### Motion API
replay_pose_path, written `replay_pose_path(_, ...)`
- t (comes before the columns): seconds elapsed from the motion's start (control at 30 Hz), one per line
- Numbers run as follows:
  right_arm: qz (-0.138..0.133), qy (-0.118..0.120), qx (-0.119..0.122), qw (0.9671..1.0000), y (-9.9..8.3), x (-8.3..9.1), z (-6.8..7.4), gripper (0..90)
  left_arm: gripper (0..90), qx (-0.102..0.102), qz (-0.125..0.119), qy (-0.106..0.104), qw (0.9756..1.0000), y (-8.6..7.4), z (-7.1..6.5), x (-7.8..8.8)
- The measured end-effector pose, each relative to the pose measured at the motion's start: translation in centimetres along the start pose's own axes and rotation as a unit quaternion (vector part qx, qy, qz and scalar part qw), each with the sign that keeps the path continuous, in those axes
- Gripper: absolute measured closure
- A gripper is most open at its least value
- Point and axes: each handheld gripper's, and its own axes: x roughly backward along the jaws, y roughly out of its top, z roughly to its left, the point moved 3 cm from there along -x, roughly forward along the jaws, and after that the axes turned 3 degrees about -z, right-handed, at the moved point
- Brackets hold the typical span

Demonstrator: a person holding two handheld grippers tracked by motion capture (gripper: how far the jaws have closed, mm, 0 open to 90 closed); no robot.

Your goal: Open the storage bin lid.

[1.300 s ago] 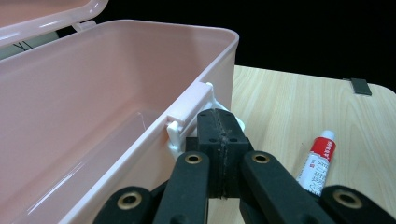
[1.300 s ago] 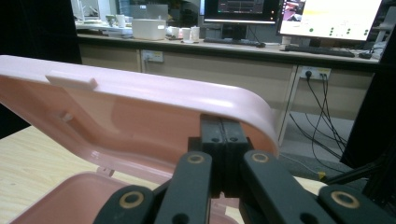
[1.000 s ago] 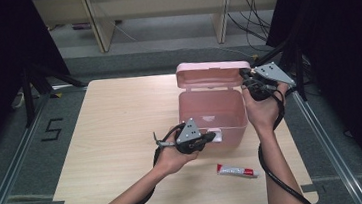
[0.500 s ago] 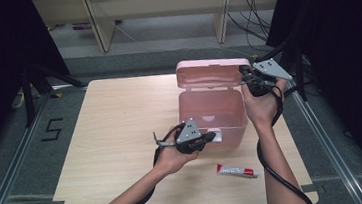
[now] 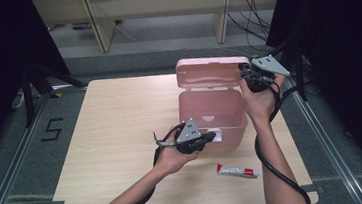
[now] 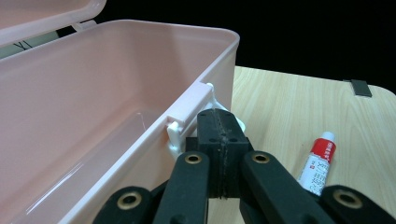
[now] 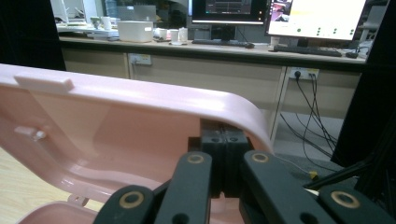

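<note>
Left gripper [image 5: 211,138]: at the pink box [image 5: 212,110] front, jaws pinching its white latch [image 6: 210,100]
Right gripper [image 5: 244,73]: raised, jaws clamping the lid [image 5: 211,72] corner; unchanged
Tube [image 5: 237,171]: on tabletop [image 5: 116,133], near box

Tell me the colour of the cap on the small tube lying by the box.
White, above a red band on the tube; the left gripper view shows it best.

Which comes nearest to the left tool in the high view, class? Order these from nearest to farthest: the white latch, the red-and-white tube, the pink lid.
1. White latch: on the pink box's front wall, at the tip of the left tool.
2. Red-and-white tube: on the table, toward the person's right.
3. Pink lid: raised at the box's far side.
</note>
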Motion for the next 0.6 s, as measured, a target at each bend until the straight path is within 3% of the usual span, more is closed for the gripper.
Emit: replay_pose_path(0.6, 0.007, -0.009, -0.001, 0.9999, -0.2, -1.5, -0.6, 90.0, 89.7, -0.001, -0.001, 0.0, 1.0, 0.0, 0.0, -0.1)
